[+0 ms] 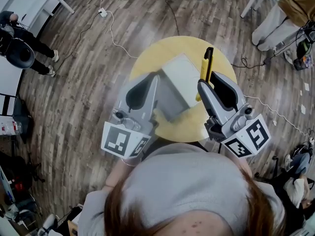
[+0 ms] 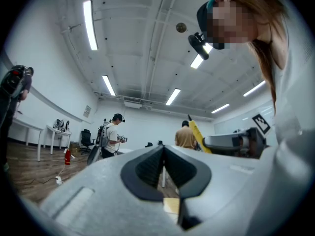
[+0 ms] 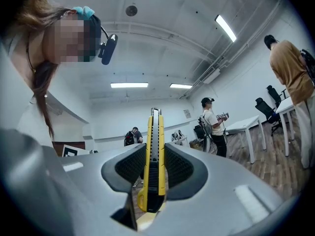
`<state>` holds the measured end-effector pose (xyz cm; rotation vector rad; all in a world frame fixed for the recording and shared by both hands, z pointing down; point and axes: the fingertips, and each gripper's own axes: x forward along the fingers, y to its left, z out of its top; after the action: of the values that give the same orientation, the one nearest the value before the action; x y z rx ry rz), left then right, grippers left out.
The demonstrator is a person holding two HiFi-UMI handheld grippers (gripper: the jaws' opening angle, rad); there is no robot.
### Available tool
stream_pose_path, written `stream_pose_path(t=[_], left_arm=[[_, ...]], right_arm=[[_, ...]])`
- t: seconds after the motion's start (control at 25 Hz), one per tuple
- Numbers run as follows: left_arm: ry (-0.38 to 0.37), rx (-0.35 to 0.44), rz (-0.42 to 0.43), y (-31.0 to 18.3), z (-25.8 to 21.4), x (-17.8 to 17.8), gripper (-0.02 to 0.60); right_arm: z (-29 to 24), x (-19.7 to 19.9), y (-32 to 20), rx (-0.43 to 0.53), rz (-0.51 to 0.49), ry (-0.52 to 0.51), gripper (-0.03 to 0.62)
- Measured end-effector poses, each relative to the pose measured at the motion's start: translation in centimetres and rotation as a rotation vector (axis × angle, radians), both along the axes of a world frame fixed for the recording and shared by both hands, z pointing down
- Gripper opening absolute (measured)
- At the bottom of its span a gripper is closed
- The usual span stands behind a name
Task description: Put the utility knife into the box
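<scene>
- Two tools hang over the round yellow bench (image 1: pixel 147 58), and only the right tool (image 1: pixel 209 80) carries anything: its jaws are clamped on the yellow utility knife (image 1: pixel 207 63).
- Seen in the right gripper view, the knife (image 3: pixel 152 171) is pinched between the two pads. Its long axis runs along the jaws, with the front end well past the tips and the butt end back toward the jaw roots.
- Near the middle of the bench sits the box (image 1: pixel 179 80). In the head view it is just beside the knife, on the knife's left. The knife's long axis runs roughly alongside the box's right edge, not across it.
- Opposite, the left tool (image 1: pixel 156 76) has its jaws together at the tips, and the left gripper view shows nothing between them. Its tip lies at the box's left edge; I cannot tell whether it touches.
- Judging from this, the right hand is the nearer one and the only one loaded. The move calls for a short shift leftward over the box, then tipping the knife's front end down. I cannot tell whether the box's top is open.
</scene>
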<state>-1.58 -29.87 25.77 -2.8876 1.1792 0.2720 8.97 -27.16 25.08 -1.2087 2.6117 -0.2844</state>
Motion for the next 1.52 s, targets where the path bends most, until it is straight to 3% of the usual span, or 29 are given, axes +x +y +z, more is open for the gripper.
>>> stream_pose_path(t=[0.44,1.0,1.52], left_arm=[[-0.014,-0.063,-0.048,-1.3,2.5,-2.1,0.002],[-0.016,-0.072,-0.090,-1.2,2.7,-2.9,0.002],[-0.031,-0.087,-0.116,-1.3,2.9,-3.5,0.002]], right_arm=[[6.1,-2.9,-2.7,-0.154,-0.084,0.033,0.118],[19.5,-7.3,-3.9,-0.441,-0.171,0.227,0.118],[27.6,-8.5,-4.2,-0.620,-0.196,0.396,0.118]])
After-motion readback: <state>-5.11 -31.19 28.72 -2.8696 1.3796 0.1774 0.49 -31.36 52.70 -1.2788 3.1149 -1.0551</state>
